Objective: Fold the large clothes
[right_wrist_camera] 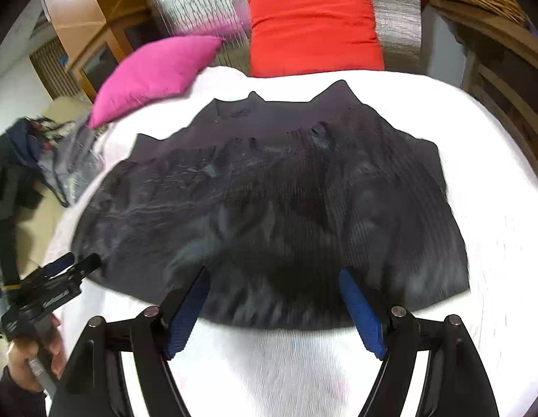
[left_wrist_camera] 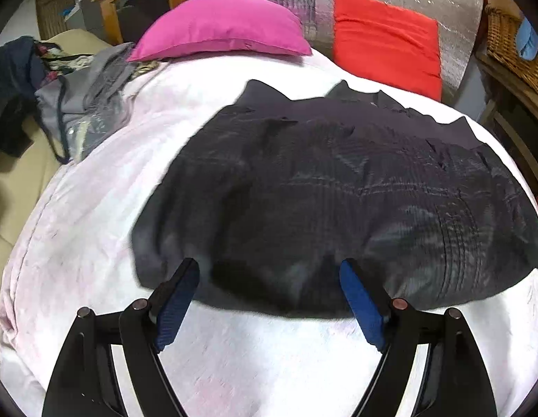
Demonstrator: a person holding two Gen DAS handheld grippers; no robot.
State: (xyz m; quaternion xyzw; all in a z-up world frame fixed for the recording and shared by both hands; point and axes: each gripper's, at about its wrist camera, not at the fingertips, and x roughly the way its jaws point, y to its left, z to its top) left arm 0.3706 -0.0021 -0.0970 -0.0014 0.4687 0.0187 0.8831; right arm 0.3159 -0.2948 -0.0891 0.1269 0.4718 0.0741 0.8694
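Two open tongs (left_wrist_camera: 269,271) (right_wrist_camera: 274,278), one dark garment (left_wrist_camera: 338,191), two pillows.

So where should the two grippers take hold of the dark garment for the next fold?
Probably the near hem of the dark garment, approached from the near side: it lies flat on the white cover, with the open left gripper and right gripper poised over that edge.
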